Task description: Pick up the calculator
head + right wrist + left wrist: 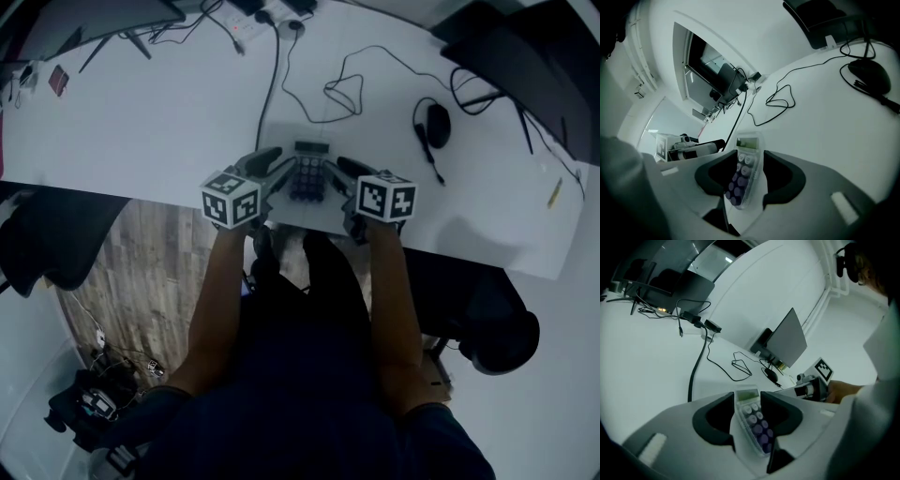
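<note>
calculator [309, 174]: flat on the white counter [141, 122], close to its near edge. Keys face up and the display end points away from the person. So yeah, it's not picked up yet.

left hand-held gripper [274, 171]: just left of the calculator, angled in toward it. In its own view [747, 398] the jaws stand apart and the calculator [754, 425] shows in the gap between them, lying on the counter. Can't honestly tell if the pads touch its sides.

right hand-held gripper [345, 178]: same deal, just right of the calculator and pointing in at it. In its own view [749, 154] the jaws are spread with the calculator [742, 174] in the gap. It doesn't look clamped.

marker cubes: one on each gripper, left [231, 198] and right [385, 197], both nearer the person than the calculator.

black cable [274, 84]: comes from the far side of the counter toward the calculator's far-left corner.

thin looped cable [342, 94]: beyond the calculator, a bit to the right.

mouse [438, 124]: well off to the right of the calculator, further back.

wood floor [141, 272]: shows below the counter edge, near-left of the calculator.
</note>
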